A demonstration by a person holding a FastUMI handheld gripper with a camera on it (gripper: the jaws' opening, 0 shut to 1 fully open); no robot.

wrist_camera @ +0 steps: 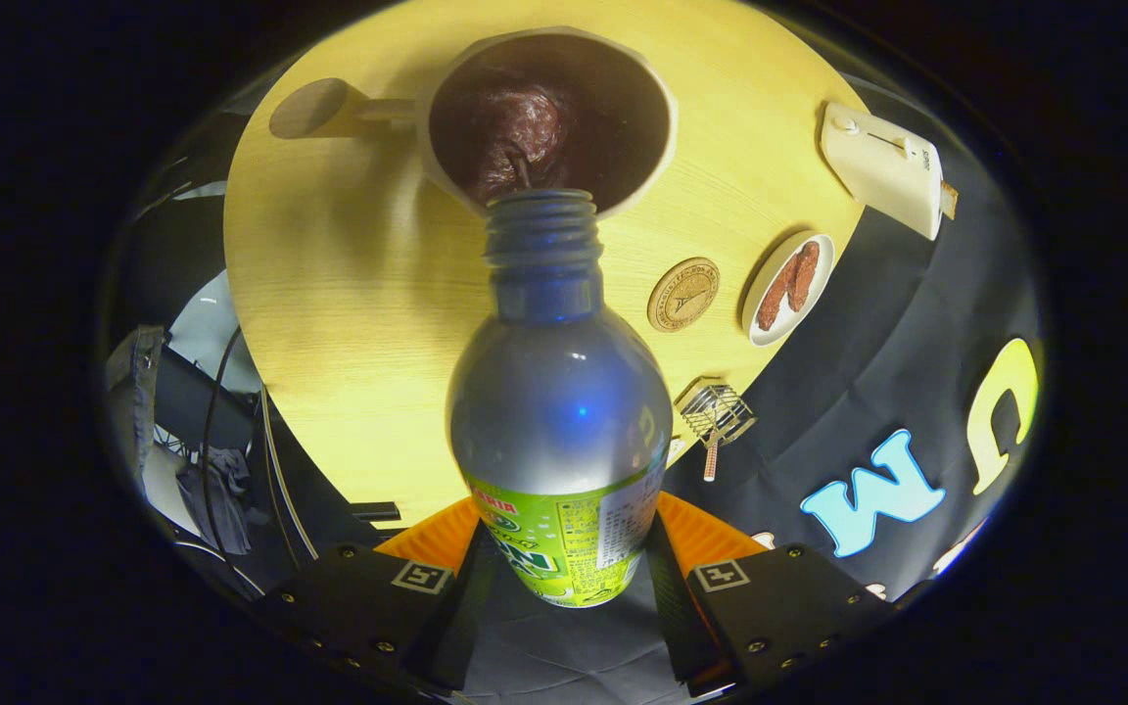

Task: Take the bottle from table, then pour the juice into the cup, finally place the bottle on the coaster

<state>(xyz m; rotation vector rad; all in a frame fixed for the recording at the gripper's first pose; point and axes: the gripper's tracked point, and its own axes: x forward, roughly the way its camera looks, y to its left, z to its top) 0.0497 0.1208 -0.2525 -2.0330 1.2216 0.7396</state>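
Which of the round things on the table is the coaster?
The flat brown disc, bare on top, lying between the cup and the white plate of food. The gripper holds the bottle over the cup.

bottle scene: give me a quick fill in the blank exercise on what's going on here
1. The gripper has both fingers pressed on the ____, which is tipped forward.
2. The bottle's open mouth points at the rim of the ____.
3. The round coaster lies between the cup and a small ____ holding brown food.
4. Just ahead of the right finger, a wire ____ lies at the edge of the wooden table.

Missing words: bottle; cup; plate; whisk
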